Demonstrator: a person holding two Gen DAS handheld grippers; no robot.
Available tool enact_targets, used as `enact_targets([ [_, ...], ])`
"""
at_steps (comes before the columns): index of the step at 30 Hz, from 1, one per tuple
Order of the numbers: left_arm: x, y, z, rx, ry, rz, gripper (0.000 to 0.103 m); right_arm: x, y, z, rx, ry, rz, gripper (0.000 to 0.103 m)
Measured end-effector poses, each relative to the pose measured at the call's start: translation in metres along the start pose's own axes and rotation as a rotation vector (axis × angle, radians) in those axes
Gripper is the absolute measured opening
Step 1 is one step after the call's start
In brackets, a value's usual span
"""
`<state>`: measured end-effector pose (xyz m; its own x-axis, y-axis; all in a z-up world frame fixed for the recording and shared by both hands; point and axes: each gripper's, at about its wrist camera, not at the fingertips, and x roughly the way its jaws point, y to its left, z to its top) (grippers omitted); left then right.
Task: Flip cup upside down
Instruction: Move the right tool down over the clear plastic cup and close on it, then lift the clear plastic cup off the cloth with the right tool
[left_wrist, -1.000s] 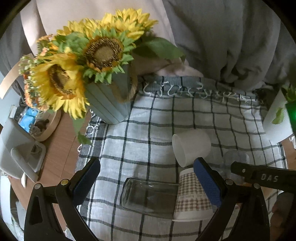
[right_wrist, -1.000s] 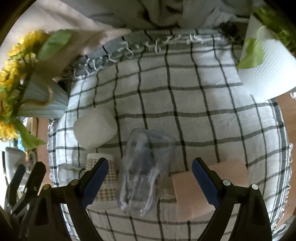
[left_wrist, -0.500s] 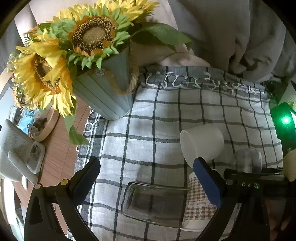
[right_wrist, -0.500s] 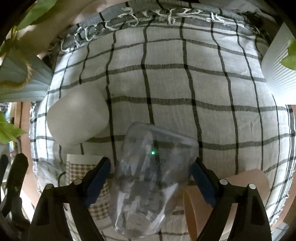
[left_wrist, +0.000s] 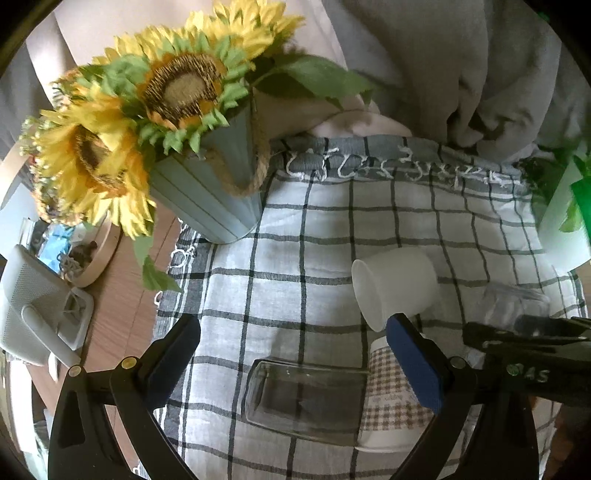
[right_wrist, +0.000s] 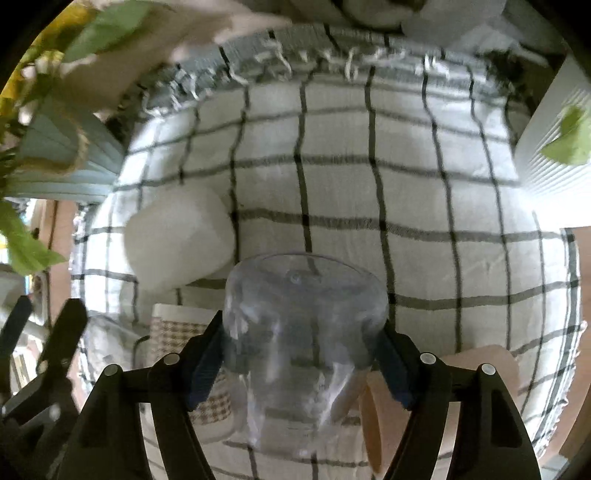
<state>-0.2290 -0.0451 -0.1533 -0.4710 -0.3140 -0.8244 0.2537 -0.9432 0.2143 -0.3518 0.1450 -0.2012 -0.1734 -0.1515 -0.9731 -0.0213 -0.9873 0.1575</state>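
My right gripper (right_wrist: 303, 354) is shut on a clear plastic cup (right_wrist: 303, 314), its base pointing away from me, over the checked cloth (right_wrist: 369, 184). In the left wrist view the same cup (left_wrist: 513, 302) shows faintly at the right, behind the right gripper's black fingers (left_wrist: 524, 332). My left gripper (left_wrist: 291, 354) is open and empty above a clear glass (left_wrist: 306, 398) that lies on its side.
A white cup (left_wrist: 395, 284) lies on its side, also seen in the right wrist view (right_wrist: 177, 240). A brown-checked paper cup (left_wrist: 391, 402) lies by the glass. A tan cup (right_wrist: 443, 398) lies lower right. A sunflower pot (left_wrist: 210, 195) stands left, a white planter (right_wrist: 554, 147) right.
My right gripper has closed on the clear cup and raised it off the cloth. The left gripper stays open and has shifted only a little.
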Motion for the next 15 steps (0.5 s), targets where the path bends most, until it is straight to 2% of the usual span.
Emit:
enact_targets([
  [7,-0.039,0.000,-0.005,-0.004,-0.073,0.001,0.103,-0.051,-0.005,-0.016,0.012,-0.149,0.010,0.073],
  [15,-0.086,0.001,-0.023,-0.014,-0.147,-0.019,0.103,-0.110,-0.009,-0.055,0.014,-0.278,0.033,0.073],
])
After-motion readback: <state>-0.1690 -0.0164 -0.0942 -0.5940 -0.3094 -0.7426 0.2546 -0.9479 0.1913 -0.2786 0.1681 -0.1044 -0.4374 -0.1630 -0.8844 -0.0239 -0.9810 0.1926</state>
